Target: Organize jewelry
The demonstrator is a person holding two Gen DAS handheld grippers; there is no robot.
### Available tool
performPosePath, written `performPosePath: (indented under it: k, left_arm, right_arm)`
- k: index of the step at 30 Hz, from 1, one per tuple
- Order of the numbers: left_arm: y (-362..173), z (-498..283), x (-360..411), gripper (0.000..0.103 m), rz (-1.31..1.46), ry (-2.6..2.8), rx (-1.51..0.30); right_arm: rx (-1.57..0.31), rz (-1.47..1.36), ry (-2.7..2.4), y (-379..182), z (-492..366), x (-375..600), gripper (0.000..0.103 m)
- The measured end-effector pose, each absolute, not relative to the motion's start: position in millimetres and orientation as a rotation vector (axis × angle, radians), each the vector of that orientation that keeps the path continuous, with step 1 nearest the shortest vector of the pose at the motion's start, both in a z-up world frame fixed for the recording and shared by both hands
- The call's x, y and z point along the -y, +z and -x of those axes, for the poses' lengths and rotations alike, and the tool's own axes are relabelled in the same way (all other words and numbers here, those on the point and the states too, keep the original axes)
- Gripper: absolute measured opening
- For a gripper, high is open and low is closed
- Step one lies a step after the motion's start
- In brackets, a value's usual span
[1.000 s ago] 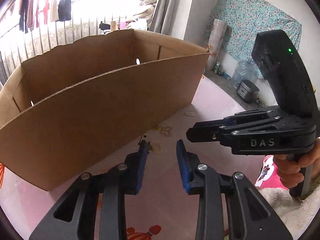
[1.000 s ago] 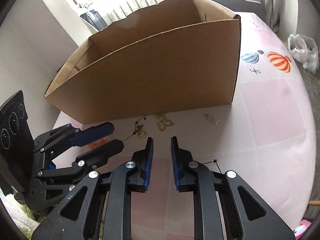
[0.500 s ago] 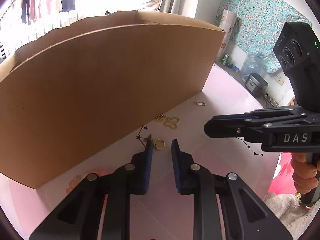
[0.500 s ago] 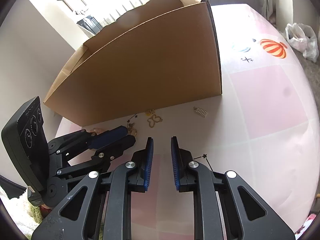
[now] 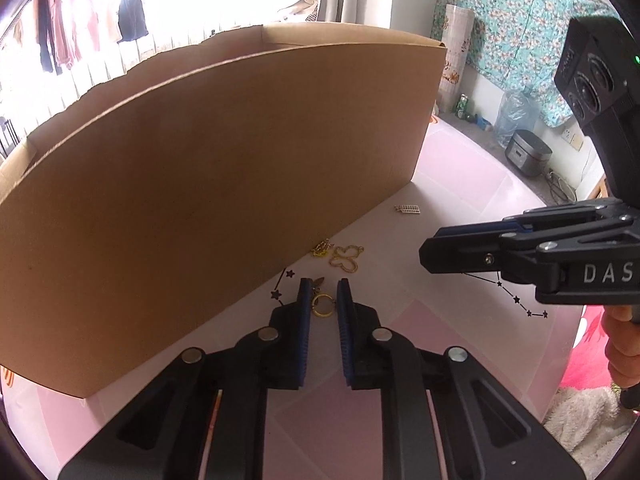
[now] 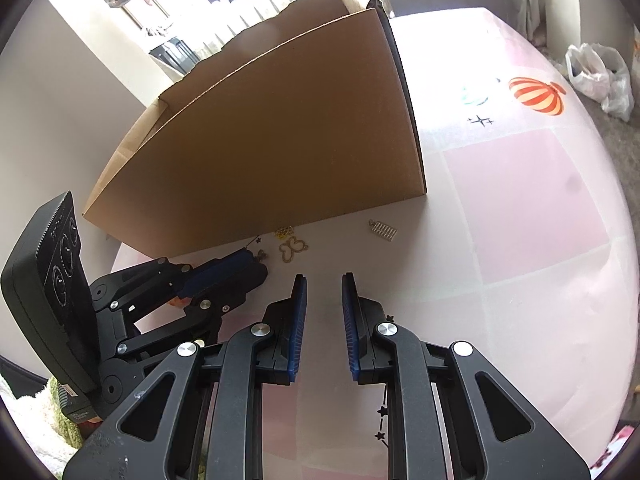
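Observation:
Small gold jewelry lies on the pink tablecloth in front of a tall cardboard box (image 5: pixel 224 184). A gold ring with a small charm (image 5: pixel 322 305) lies between the tips of my left gripper (image 5: pixel 323 286), whose jaws stand slightly apart around it. A gold butterfly pendant (image 5: pixel 346 259), a small gold chain piece (image 5: pixel 321 247) and a silver comb-shaped piece (image 5: pixel 408 209) lie further on. My right gripper (image 6: pixel 324 280) is open and empty, hovering right of the left gripper (image 6: pixel 256 266); the butterfly (image 6: pixel 292 249) and silver piece (image 6: pixel 383 229) lie ahead.
The box (image 6: pixel 280 152) stands close behind the jewelry like a wall. The pink cloth (image 6: pixel 528 208) spreads to the right, printed with a balloon (image 6: pixel 538 94). A white plastic bag (image 6: pixel 600 76) lies on the floor beyond the table edge.
My left gripper has moved forward and down toward the box, its tips now flanking the gold ring, and its jaws have narrowed. My right gripper has shifted right and stays open.

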State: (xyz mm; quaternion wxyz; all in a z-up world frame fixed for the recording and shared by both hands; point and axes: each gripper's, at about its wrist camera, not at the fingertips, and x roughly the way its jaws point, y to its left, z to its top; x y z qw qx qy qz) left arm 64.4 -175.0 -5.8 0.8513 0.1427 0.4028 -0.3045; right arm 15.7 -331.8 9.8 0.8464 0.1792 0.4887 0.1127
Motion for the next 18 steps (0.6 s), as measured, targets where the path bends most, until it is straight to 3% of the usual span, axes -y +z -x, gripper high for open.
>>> performPosePath:
  k: [18]
  left_arm:
    - [-7, -45, 136, 0.011, -0.261, -0.574, -0.89]
  right_arm:
    - [-0.999, -0.258, 0.335, 21, -15, 290, 0.021]
